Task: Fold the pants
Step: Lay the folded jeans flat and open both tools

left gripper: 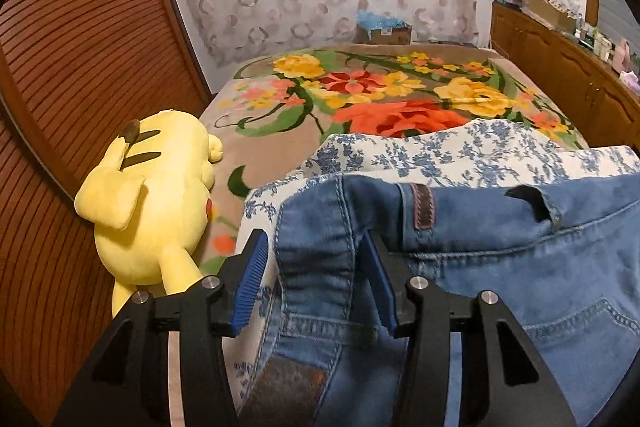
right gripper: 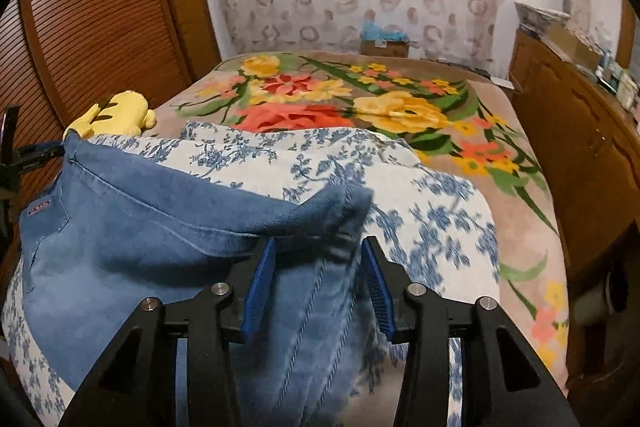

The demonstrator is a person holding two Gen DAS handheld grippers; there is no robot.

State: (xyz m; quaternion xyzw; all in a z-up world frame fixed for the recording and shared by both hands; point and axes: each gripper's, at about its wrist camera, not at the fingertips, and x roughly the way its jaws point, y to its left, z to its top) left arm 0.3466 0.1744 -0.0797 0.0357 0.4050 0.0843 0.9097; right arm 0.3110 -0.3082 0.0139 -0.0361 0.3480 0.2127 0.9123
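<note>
Both claws, left (left gripper: pixel 312 279) and right (right gripper: pixel 318 283), stand open astride the jeans (left gripper: pixel 500 267), waistband corners unpinched; next move calls for closing on each before folding.

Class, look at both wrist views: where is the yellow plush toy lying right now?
The yellow plush toy lies on the floral blanket at the bed's left edge, beside the slatted wooden door, left of the jeans.

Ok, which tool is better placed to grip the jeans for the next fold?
Probably left: the left tool straddles the jeans at the waistband corner, only needing to close. The right tool has blurred denim between its pads, grip unclear.
</note>
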